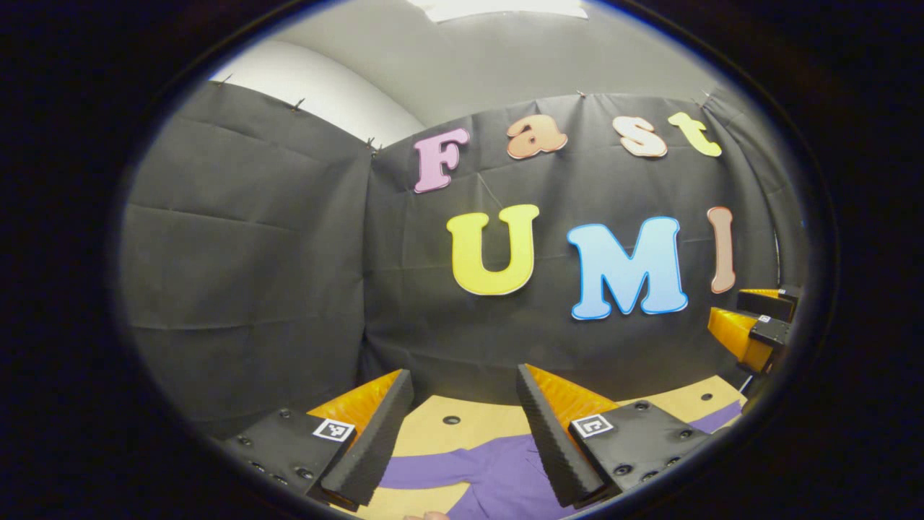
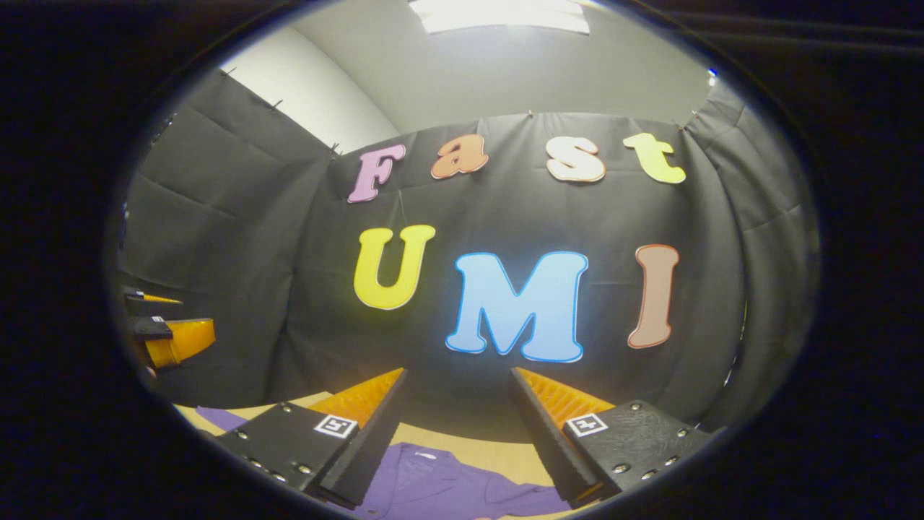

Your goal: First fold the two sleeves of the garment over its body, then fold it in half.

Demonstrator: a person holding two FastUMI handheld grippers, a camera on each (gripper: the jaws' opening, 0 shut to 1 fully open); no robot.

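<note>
A purple garment (image 1: 498, 473) lies flat on a light wooden table (image 1: 462, 430), one sleeve reaching left between my fingers. My left gripper (image 1: 462, 386) hangs open above it, holding nothing. At the right edge of the left gripper view, the right gripper (image 1: 754, 318) shows side on. In the right gripper view the purple garment (image 2: 440, 487) has its collar end low in the frame. My right gripper (image 2: 458, 383) is open above it, apart from the cloth. The left gripper (image 2: 162, 321) appears at that view's left edge.
Black cloth walls close the booth behind and to both sides of the table. The table top has small dark holes (image 1: 451, 419). A purple bit of garment (image 2: 220, 417) shows at the table's left edge in the right gripper view.
</note>
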